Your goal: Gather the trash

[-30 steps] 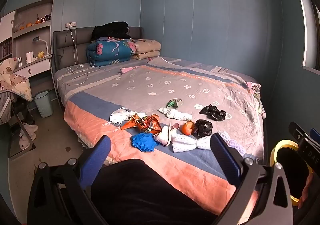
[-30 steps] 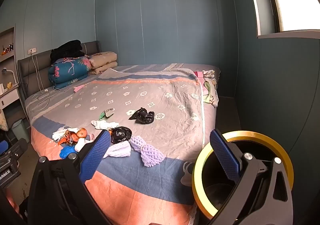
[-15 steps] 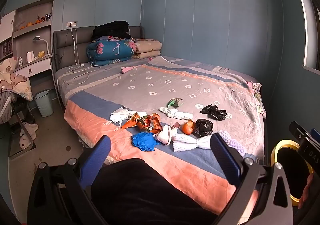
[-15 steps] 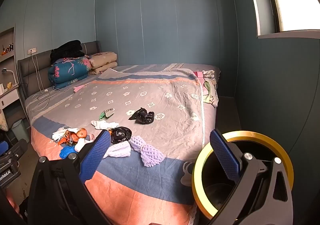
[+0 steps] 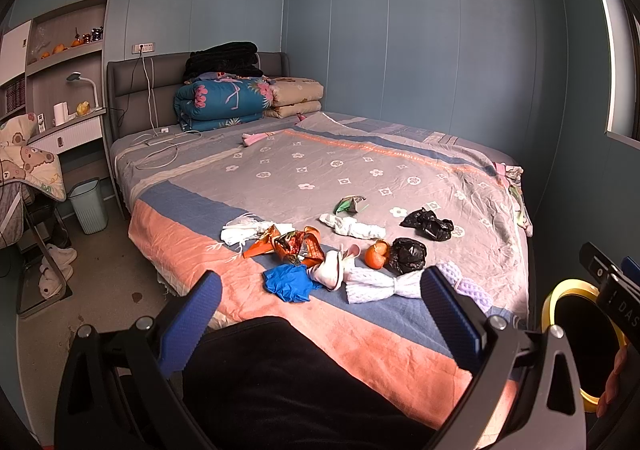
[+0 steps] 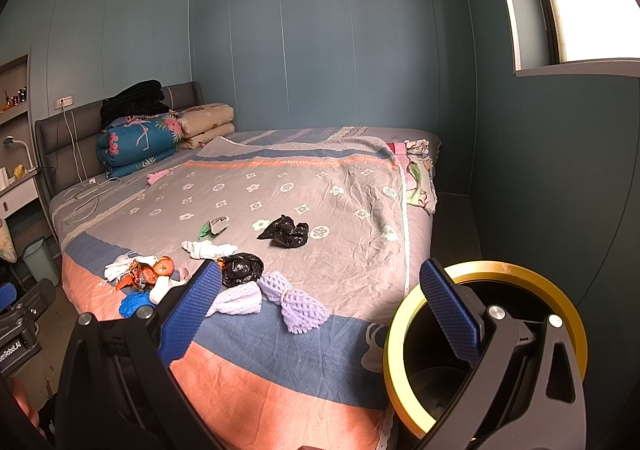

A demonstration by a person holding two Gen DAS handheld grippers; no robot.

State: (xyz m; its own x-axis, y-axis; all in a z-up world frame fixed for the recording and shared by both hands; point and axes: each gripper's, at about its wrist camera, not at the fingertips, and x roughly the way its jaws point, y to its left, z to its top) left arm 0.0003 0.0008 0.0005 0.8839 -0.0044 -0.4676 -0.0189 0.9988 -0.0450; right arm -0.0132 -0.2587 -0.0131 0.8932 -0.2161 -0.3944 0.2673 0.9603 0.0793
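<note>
Trash (image 5: 320,254) is scattered mid-frame on the bed (image 5: 400,350): light, crinkly wrappers, soft foam nets, best pinched at a loose edge. Left gripper (image 5: 320,306) and right gripper (image 6: 320,298) are spread wide, nothing held.

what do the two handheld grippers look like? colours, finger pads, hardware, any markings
Both look alike: a black frame with triangular cut-outs, silver bolt heads at the pivots, and two blue, finely knurled pads as jaws. See the left gripper and the right gripper. Each view catches the other unit's black body at its edge, with partial white lettering and a blue part. Bare fingertips show; no sleeve or cable visible.
</note>
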